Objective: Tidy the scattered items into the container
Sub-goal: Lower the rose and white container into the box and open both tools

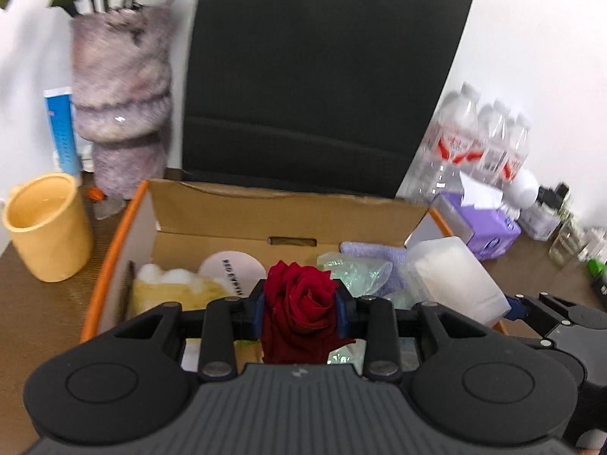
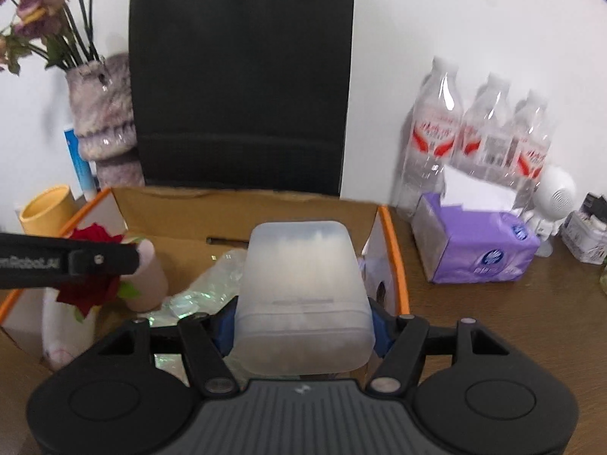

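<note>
A red rose [image 1: 299,303] sits clamped between the left gripper's [image 1: 300,305] blue pads, over the open cardboard box [image 1: 212,204]. The right gripper [image 2: 301,322] grasps a frosted, rounded plastic case [image 2: 303,288] above the same box. The box's crinkly film contents are blurred.

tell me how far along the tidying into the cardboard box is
Done: a crinkled plastic bag, a pink round tin and other soft items lie in the cardboard box. In hand: the left gripper holds a red rose, the right gripper a frosted plastic case, both over the box. Left: releasing them.
</note>
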{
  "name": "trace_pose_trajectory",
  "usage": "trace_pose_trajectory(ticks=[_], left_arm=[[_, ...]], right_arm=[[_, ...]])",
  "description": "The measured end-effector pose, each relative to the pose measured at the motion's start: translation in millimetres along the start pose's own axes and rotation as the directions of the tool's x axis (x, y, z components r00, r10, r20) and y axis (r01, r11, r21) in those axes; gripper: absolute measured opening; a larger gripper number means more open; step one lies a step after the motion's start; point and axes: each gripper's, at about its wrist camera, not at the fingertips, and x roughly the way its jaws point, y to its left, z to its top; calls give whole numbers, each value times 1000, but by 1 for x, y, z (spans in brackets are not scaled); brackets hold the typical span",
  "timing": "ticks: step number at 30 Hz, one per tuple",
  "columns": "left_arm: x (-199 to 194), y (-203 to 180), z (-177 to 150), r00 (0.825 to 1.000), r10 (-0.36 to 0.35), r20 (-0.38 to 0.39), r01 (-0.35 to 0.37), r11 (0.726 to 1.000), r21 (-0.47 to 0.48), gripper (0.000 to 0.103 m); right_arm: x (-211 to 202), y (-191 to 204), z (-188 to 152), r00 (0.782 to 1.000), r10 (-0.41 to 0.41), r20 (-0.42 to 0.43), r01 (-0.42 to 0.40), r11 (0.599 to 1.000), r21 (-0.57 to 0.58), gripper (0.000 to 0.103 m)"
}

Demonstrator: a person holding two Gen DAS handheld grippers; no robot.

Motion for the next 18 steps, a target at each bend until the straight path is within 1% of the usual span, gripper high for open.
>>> trace_pose_trajectory(ticks=[3,5,7,10,13,16,18], left_arm=[[18,-8,0,1000,-16,-23,17,999,36,35],[31,-13,-1,999,15,-41,-12,998,62,35],[41,-14,-2,997,37,-65,-32,997,67,35],[47,-16,-4,996,48,-79,-41,996,82,35],[51,-19,-4,994,71,-82,-63,993,97,36],[53,-22,-4,993,92,-75,-83,991,106,40],[52,-22,-4,994,92,-64,-86,992,97,46]], right_arm=[[9,-1,-3,1000,-15,3,15,999,-32,65],[14,0,-4,999,-41,13,42,997,-60,65],[18,0,-5,998,-56,9,56,996,-76,65],[22,-2,-8,997,-76,13,77,991,-107,65],[23,-3,-8,999,-49,16,51,994,-101,65],[25,-4,-9,1000,0,-4,0,996,-94,65],[26,-4,-11,1000,25,-9,-26,995,-93,65]])
